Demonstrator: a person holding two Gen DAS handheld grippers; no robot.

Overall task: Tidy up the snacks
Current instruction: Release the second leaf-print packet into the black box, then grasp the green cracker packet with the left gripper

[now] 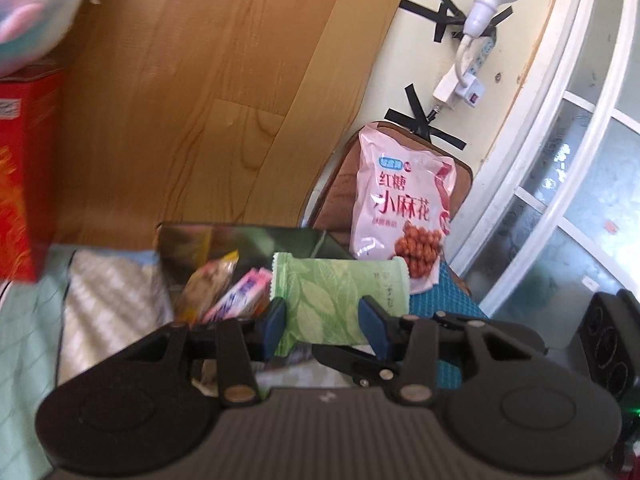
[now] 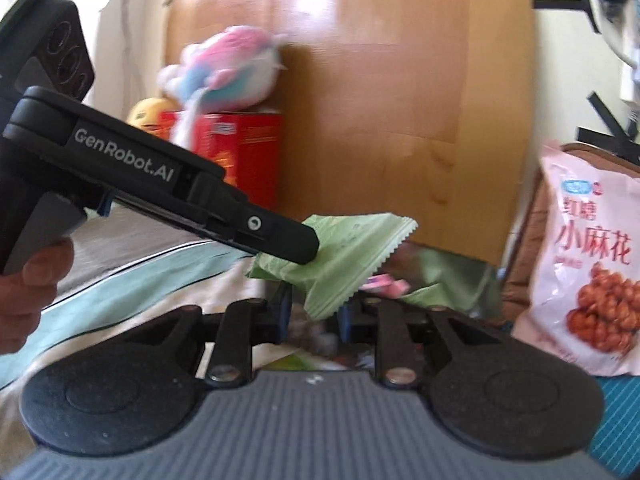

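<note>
My left gripper (image 1: 323, 314) is shut on a light green leaf-print snack packet (image 1: 340, 300) and holds it above a green box (image 1: 240, 240) that has several small snacks (image 1: 236, 296) in it. In the right wrist view the left gripper (image 2: 296, 248) comes in from the left with the same green packet (image 2: 344, 256). My right gripper (image 2: 314, 316) sits just below that packet, its fingers apart and empty. A big pink bag of twisted dough snacks (image 1: 404, 208) leans at the right, and it also shows in the right wrist view (image 2: 588, 256).
A red carton (image 2: 240, 160) stands at the back with a pink and blue plush toy (image 2: 224, 68) on top. A wooden board (image 1: 192, 100) is behind the box. A brown cushion (image 1: 340, 184) props up the pink bag. A power strip (image 1: 460, 80) hangs on the wall.
</note>
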